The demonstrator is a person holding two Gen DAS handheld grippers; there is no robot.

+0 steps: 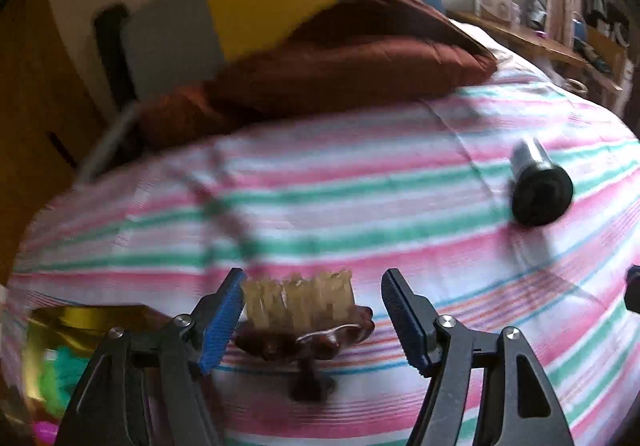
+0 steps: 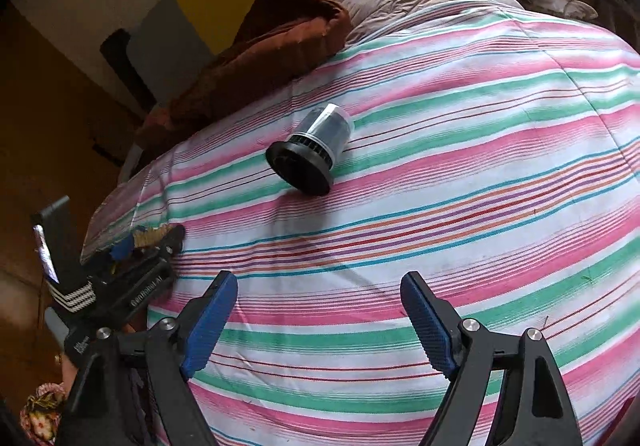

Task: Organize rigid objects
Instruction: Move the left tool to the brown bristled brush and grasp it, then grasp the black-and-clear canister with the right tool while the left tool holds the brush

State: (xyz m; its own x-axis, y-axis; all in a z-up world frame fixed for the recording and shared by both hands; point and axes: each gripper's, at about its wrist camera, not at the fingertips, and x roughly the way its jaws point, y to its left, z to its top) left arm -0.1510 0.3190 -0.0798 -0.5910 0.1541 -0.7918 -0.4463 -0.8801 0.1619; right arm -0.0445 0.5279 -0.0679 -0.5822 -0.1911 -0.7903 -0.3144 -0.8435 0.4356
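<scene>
A brown-handled brush (image 1: 304, 326) with pale bristles lies on the striped bed cover (image 1: 360, 206), between the fingers of my left gripper (image 1: 312, 322), which is open around it; whether its left pad touches the bristles is unclear. A black cylinder with a clear cap (image 1: 538, 186) lies on its side at the right. In the right wrist view the same cylinder (image 2: 310, 150) lies ahead and slightly left of my right gripper (image 2: 318, 322), which is open, empty and well short of it. The left gripper and brush (image 2: 152, 238) show at the left bed edge.
A brown quilt (image 1: 340, 62) is bunched at the head of the bed, against yellow, grey and blue panels. A jar with a gold lid (image 1: 76, 320) and bright contents sits at the lower left. A cluttered wooden shelf (image 1: 540, 42) runs along the right side.
</scene>
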